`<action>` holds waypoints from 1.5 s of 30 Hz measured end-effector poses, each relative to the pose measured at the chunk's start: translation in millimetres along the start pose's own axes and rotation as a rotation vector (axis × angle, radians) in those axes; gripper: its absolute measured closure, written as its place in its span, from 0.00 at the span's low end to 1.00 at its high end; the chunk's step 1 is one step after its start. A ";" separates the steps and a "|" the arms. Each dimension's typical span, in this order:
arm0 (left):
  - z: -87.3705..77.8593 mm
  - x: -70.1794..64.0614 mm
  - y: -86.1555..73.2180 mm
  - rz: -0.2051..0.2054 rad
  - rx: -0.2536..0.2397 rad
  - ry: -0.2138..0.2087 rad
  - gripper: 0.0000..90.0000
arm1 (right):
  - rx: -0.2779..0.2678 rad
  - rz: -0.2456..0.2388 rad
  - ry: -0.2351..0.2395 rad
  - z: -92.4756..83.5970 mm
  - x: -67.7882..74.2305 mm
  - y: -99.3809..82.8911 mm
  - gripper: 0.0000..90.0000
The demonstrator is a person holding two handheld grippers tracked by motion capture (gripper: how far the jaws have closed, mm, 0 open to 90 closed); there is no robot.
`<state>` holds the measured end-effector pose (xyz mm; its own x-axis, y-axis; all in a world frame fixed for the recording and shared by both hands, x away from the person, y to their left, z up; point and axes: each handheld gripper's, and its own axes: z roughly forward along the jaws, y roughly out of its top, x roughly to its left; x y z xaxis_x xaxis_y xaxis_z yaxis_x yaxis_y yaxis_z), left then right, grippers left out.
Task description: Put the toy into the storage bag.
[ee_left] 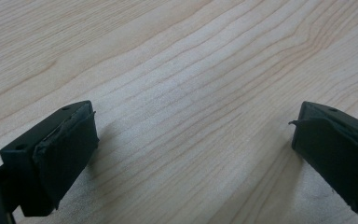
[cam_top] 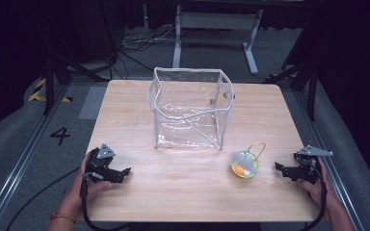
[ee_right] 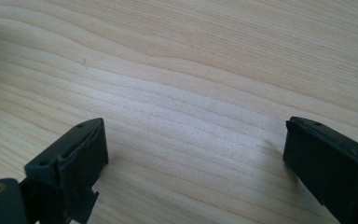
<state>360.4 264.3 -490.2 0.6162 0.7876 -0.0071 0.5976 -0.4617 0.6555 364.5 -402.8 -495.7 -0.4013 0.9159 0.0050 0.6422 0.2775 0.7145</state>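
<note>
The left tongs [cam_top: 124,172] rested on the wooden surface [cam_top: 183,183] near its front left corner, held in the person's left hand [cam_top: 87,179], with the jaws pointing toward the middle of the surface. In the left gripper view the left tongs [ee_left: 193,140] stood wide open, with bare wood grain between the two black jaws and nothing held.

The right tongs [cam_top: 278,166] lay near the front right corner, held in the person's right hand [cam_top: 318,185], with the jaws pointing left toward the ball. In the right gripper view the right tongs [ee_right: 196,149] were likewise wide open, with bare wood between the jaws and nothing gripped.

A small clear ball [cam_top: 244,164] with yellow and orange contents and a thin yellow loop at its top sat on the surface, near the right tongs but apart from them. It was just in front of the front right corner of the bag and outside it.

A clear plastic bag [cam_top: 189,109] with white-trimmed edges stood upright and open-topped at the centre of the surface, toward the far side. Its top rim sagged unevenly. What it contained could not be made out through the reflections.

A black cable [cam_top: 94,222] trailed from the left tongs off the front edge.
</note>
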 end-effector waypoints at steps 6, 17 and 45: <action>-0.6 -0.4 -0.3 -0.002 0.005 -0.001 0.01 | 0.072 -0.040 0.036 -5.5 -2.7 5.3 0.17; 1.0 0.4 1.0 -0.003 0.002 -0.007 0.00 | 0.067 -0.060 0.115 -36.4 5.4 18.7 0.21; 0.6 -0.5 0.2 -0.011 0.000 -0.006 0.00 | 0.075 -0.458 0.189 -89.3 97.0 118.9 0.29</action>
<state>360.6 263.6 -490.5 0.6125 0.7903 -0.0185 0.6042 -0.4529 0.6557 343.6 -306.8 -347.7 -0.7600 0.6285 -0.1654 0.4150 0.6651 0.6208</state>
